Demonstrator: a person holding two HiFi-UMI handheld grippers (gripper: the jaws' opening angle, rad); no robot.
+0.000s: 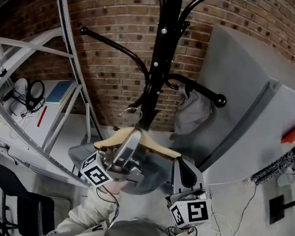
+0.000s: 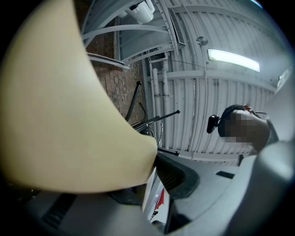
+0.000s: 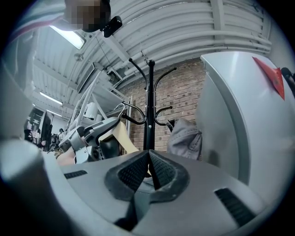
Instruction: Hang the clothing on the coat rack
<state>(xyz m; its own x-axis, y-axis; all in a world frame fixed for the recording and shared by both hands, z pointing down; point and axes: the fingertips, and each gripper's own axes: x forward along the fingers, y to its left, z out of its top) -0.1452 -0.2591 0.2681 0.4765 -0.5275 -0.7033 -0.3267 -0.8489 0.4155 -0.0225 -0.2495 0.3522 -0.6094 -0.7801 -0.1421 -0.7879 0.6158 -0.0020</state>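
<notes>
A black coat rack point(image 1: 163, 63) stands against the brick wall, also seen in the right gripper view point(image 3: 148, 115). My left gripper point(image 1: 127, 150) is shut on a pale wooden hanger point(image 1: 154, 145) that carries grey clothing point(image 1: 153, 175). The hanger's metal hook point(image 1: 132, 110) sits just left of the pole, below the rack's left arm. In the left gripper view the hanger point(image 2: 60, 115) fills the left side, pressed at the jaws point(image 2: 154, 161). My right gripper point(image 1: 183, 173) is beside the clothing's right edge; its pads point(image 3: 150, 163) are shut with nothing seen between them. The left gripper point(image 3: 92, 131) shows there too.
Another grey garment point(image 1: 193, 112) hangs from the rack's lower right hook. A large grey cabinet point(image 1: 255, 118) stands close on the right. A white metal frame point(image 1: 65, 50) curves along the left, with a black chair point(image 1: 13, 194) below it.
</notes>
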